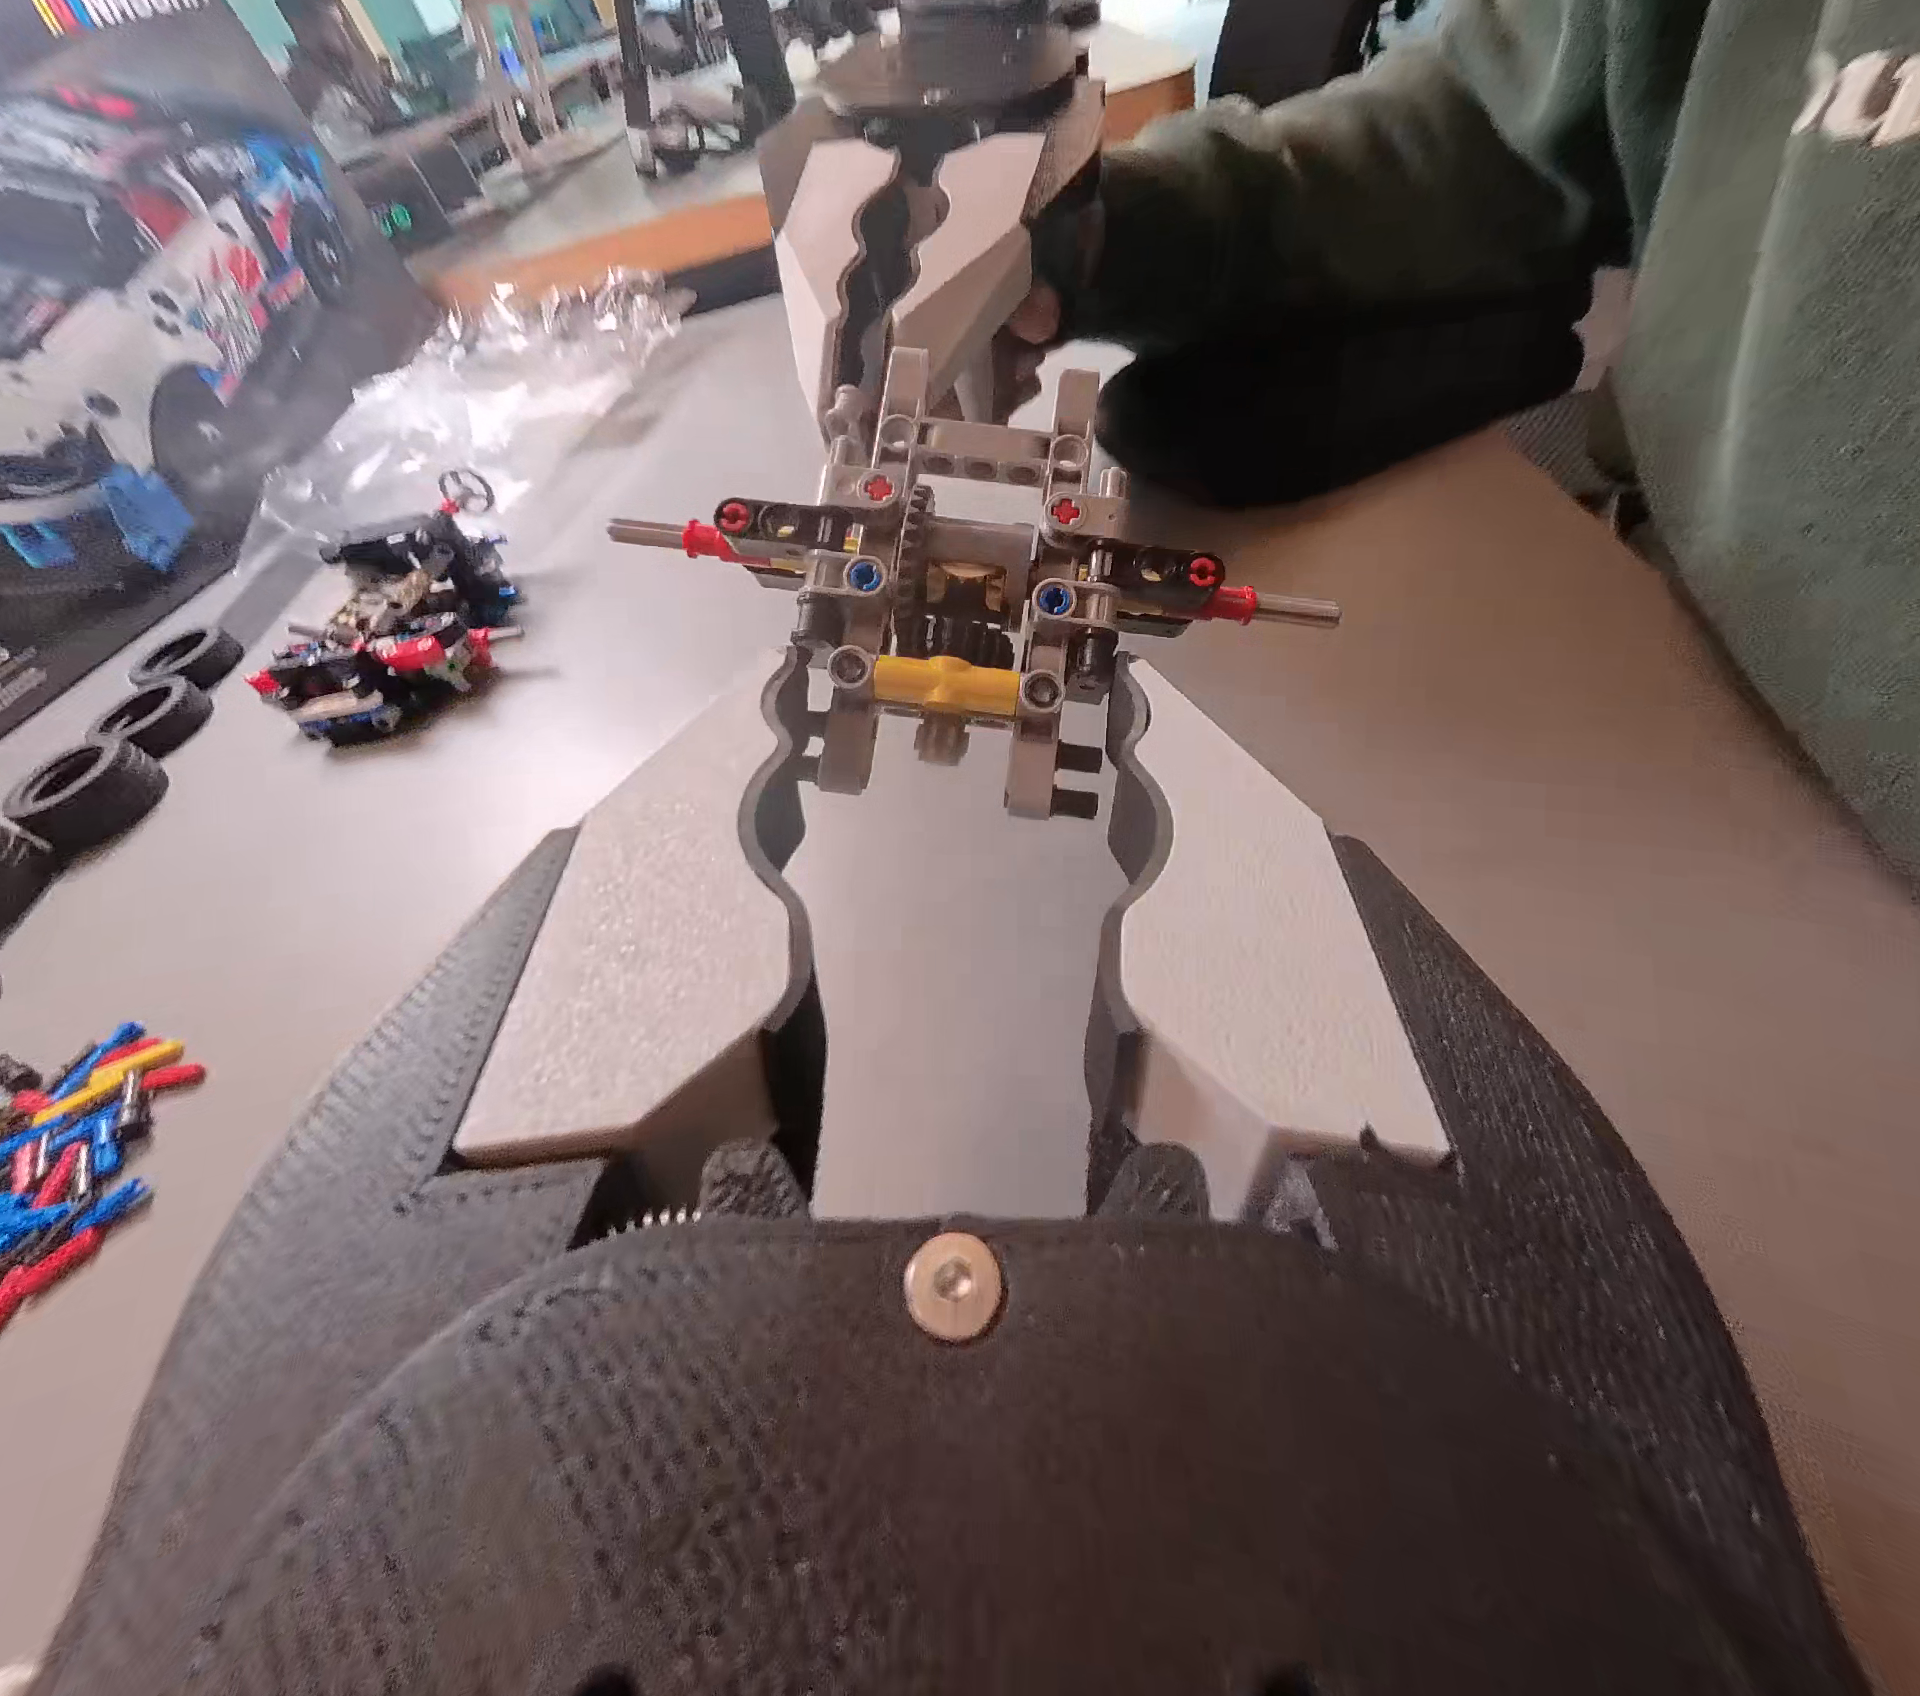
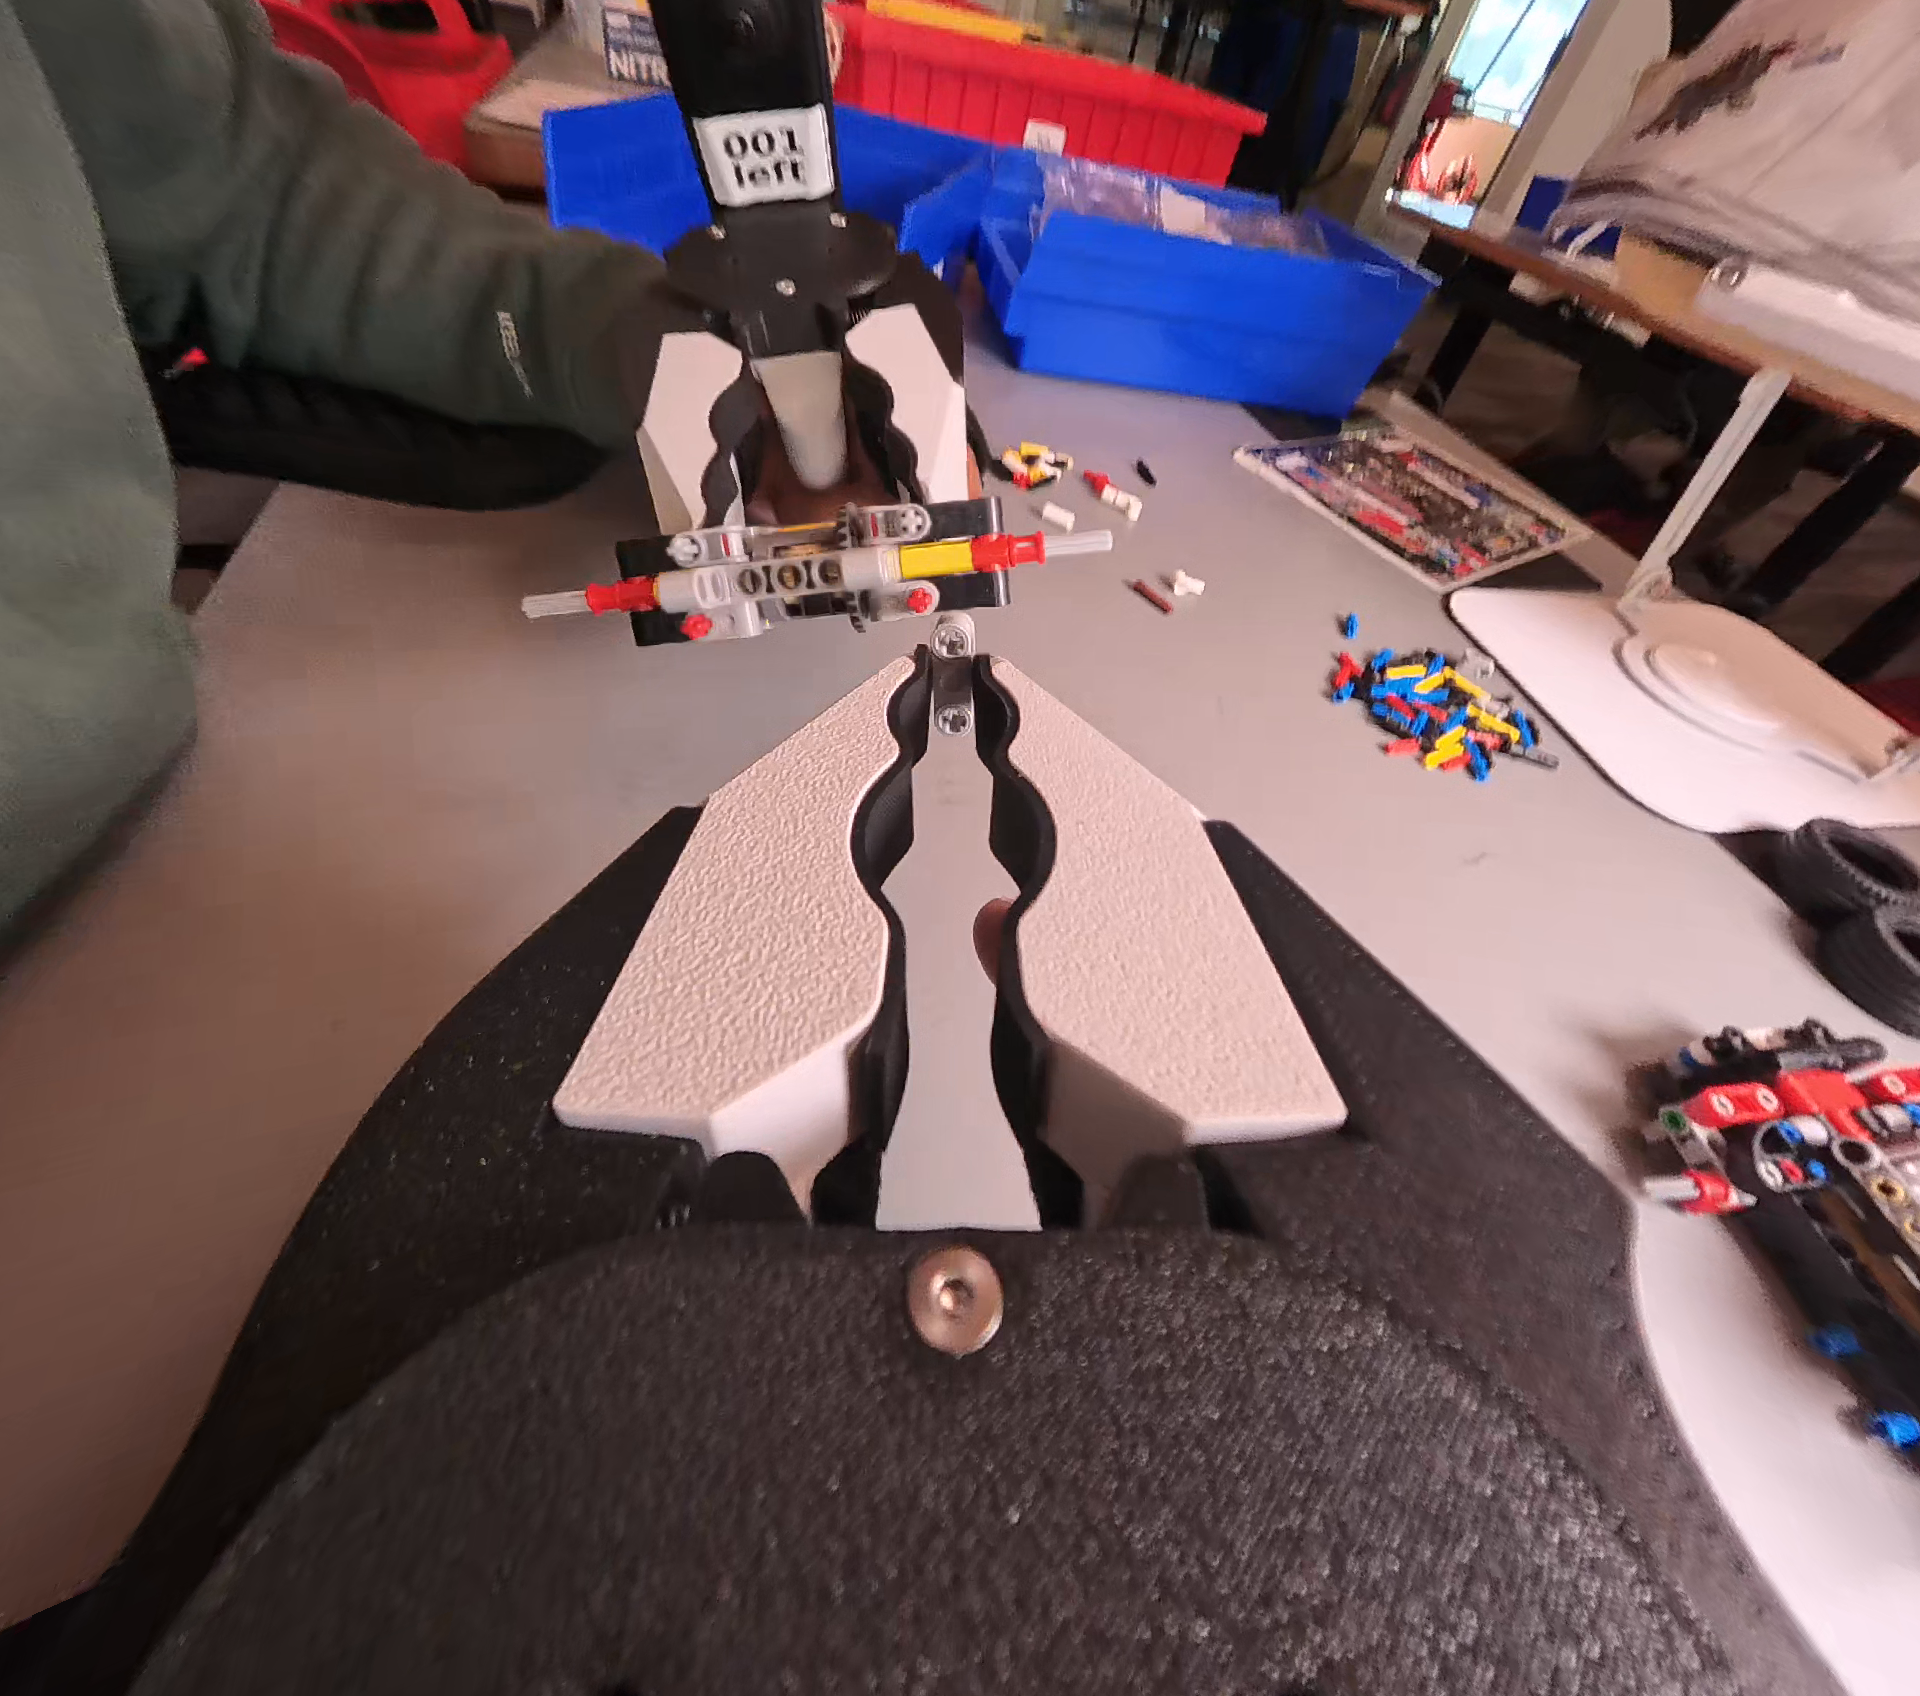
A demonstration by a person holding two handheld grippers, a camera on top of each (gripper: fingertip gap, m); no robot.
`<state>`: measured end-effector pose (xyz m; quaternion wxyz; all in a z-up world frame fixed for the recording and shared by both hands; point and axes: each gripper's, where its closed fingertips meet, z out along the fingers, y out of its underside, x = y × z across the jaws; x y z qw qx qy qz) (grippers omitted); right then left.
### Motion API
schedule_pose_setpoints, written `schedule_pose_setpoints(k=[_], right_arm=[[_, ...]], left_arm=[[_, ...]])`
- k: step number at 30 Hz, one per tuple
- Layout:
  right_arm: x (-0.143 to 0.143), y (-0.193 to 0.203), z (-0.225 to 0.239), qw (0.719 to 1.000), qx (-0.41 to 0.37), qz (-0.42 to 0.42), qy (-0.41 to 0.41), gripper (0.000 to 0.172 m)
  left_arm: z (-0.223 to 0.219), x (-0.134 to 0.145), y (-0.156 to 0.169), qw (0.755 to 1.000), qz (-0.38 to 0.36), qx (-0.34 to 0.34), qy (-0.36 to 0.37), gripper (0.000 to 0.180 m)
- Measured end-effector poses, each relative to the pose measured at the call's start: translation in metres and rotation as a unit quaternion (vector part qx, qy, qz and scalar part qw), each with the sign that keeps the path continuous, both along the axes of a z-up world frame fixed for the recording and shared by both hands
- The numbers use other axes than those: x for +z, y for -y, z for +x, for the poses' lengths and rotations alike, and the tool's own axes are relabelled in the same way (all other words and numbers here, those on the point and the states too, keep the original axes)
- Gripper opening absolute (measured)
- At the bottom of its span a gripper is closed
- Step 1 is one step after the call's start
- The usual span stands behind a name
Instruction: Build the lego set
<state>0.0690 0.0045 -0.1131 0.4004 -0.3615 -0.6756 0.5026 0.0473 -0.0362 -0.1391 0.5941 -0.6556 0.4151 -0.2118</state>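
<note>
Left wrist view shows the left gripper (image 1: 956,670) with its jaws wide, one to each side of the lower grey legs of a small brick-built gear assembly (image 1: 961,566). The assembly hangs above the table (image 1: 582,815), not resting on it. It is a grey frame with black gears in the middle, a yellow connector across the near side, red and blue pins, and a grey axle sticking out to the left and right. Short black pins on the legs reach toward the pads (image 1: 1127,742); whether the pads press on them I cannot tell.

From the far side the right gripper (image 2: 953,664) comes in, held by a hand in a dark glove (image 1: 1299,358). Its jaws are narrow, pinched on a thin grey beam (image 2: 951,690). The beam's free end sits at the assembly's far edge; in the left wrist view it looks joined to the frame.

On the table left of the assembly in the left wrist view lies a partly built car chassis (image 1: 395,628), with black tyres (image 1: 156,711) nearer the left edge and crumpled clear bags (image 1: 499,379) beyond. A printed box (image 1: 156,244) stands behind them. A heap of blue, red, yellow and black pins (image 2: 1444,711) lies to the right in the right wrist view, with blue bins (image 2: 1195,296) at the far side.
</note>
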Motion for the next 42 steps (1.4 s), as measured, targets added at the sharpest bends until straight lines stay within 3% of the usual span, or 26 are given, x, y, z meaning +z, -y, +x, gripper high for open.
schedule_pose_setpoints(k=[7, 24, 33, 42], right_arm=[[0.012, 0.015, 0.004, 0.999, 0.018, 0.016, -0.023, 0.006], [0.009, 0.025, 0.008, 0.999, 0.049, 0.005, -0.008, 0.006], [-0.003, 0.025, 0.008, 0.997, 0.064, -0.017, 0.026, 0.006], [-0.004, 0.012, 0.004, 0.994, 0.048, -0.084, 0.054, 0.006]], left_arm=[[0.009, 0.011, 0.007, 0.999, 0.020, -0.024, 0.032, 0.056], [0.022, -0.002, 0.013, 0.998, -0.022, -0.059, 0.031, 0.051], [0.026, -0.012, 0.014, 0.998, -0.032, -0.059, 0.010, 0.051], [0.016, -0.026, 0.004, 0.998, -0.040, -0.016, -0.045, 0.051]])
